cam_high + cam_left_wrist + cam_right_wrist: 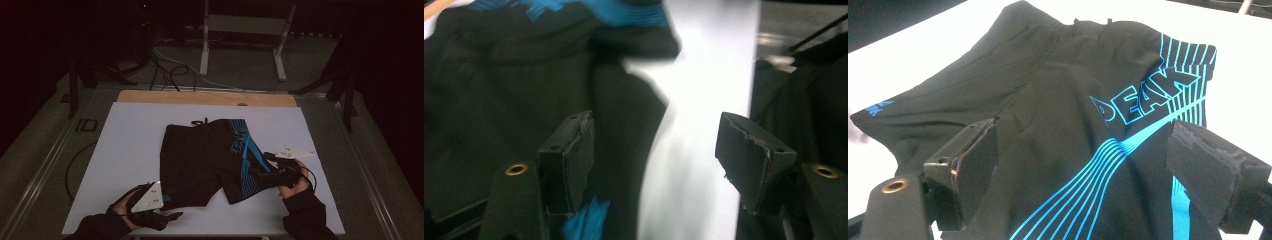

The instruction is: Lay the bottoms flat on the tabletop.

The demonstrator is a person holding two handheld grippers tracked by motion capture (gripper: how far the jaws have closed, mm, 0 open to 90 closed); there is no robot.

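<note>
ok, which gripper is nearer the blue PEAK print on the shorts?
Right. The right gripper sits at the leg hem just below the PEAK print, jaws open over the shorts. The left gripper is off the opposite leg's hem, near the table's front edge.

Shorts (205, 160) on board (125, 150), mid-table; stand (245, 30) behind table.

Both forearms in dark long sleeves, cuffs at wrists. Left gripper (172, 216): black body, grey three-cornered plate on top with small dots. Right gripper (256, 172): same black body, pale three-cornered plate, thin black cable looping beside hand. Jaws black, blocky, pads worn and chipped at edges. Brass-ringed hole at base of each jaw.
</note>
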